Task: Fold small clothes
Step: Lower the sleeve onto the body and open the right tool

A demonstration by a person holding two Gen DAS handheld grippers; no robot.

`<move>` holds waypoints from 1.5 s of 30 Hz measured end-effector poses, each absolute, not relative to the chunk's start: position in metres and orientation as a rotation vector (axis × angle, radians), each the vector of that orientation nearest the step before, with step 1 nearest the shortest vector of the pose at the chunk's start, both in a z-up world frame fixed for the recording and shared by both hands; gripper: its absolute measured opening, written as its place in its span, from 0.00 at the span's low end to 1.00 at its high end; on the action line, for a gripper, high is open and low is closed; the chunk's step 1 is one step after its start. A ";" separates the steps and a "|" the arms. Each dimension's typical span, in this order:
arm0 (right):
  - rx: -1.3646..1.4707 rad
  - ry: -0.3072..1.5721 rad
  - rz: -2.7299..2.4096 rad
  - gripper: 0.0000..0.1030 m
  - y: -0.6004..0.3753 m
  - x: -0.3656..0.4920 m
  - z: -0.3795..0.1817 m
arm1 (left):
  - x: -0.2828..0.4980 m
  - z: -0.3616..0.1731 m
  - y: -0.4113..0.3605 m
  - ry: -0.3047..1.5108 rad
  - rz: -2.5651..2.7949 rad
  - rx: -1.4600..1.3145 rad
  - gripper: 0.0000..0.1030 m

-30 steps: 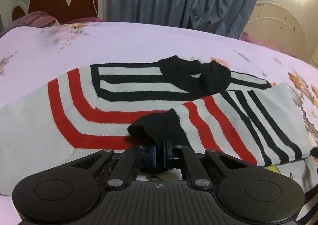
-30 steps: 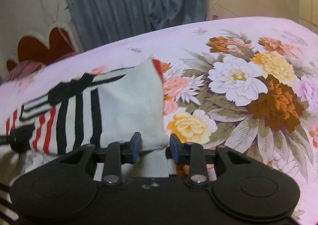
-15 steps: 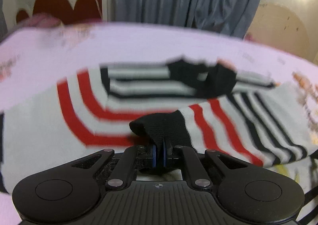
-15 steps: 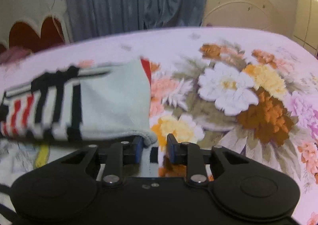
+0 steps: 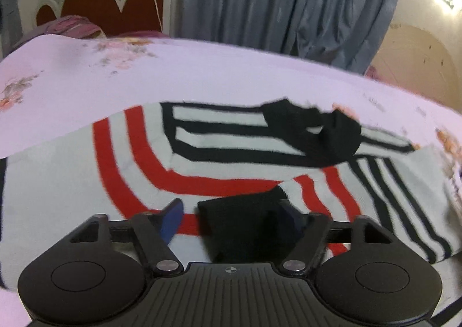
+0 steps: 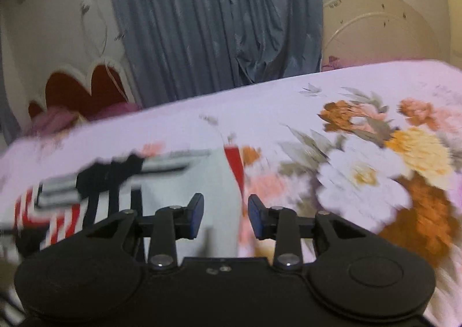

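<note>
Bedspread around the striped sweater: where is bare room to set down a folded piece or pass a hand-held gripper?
Free: the plain lilac bedspread beyond the striped sweater, up to the headboard and curtain; also the flowered stretch right of the sweater's pale edge. Crowded: the near side, where the sweater and its black cuff lie by the open left hand-held gripper.

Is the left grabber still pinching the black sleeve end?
Apart from one finger at least: the left wrist view shows the left gripper open, striped cloth visible between its left finger and the black cuff. Contact with the right finger: cannot tell.
</note>
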State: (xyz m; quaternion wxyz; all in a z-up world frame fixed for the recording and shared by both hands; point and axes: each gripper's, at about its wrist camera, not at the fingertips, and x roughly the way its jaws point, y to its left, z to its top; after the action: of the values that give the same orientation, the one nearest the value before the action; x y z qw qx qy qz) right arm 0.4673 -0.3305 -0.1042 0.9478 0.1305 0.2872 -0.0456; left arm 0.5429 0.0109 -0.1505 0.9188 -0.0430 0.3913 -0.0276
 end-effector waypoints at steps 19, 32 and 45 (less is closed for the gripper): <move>0.211 0.651 -0.131 0.36 -0.337 0.520 -0.121 | 0.527 -0.128 -0.009 0.619 0.029 -0.020 0.42; 0.082 0.756 -0.130 0.32 -0.332 0.560 -0.139 | 0.578 -0.155 -0.106 0.772 -0.210 0.034 0.66; -0.013 0.701 0.011 0.31 -0.299 0.493 -0.111 | 0.529 -0.139 -0.064 0.750 -0.137 0.045 0.66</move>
State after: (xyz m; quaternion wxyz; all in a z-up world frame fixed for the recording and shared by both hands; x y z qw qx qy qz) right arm 0.4926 -0.2992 -0.1110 0.9393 -0.0065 0.3431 0.0053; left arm 0.5293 -0.0641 -0.1389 0.9279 0.0217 0.3662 -0.0668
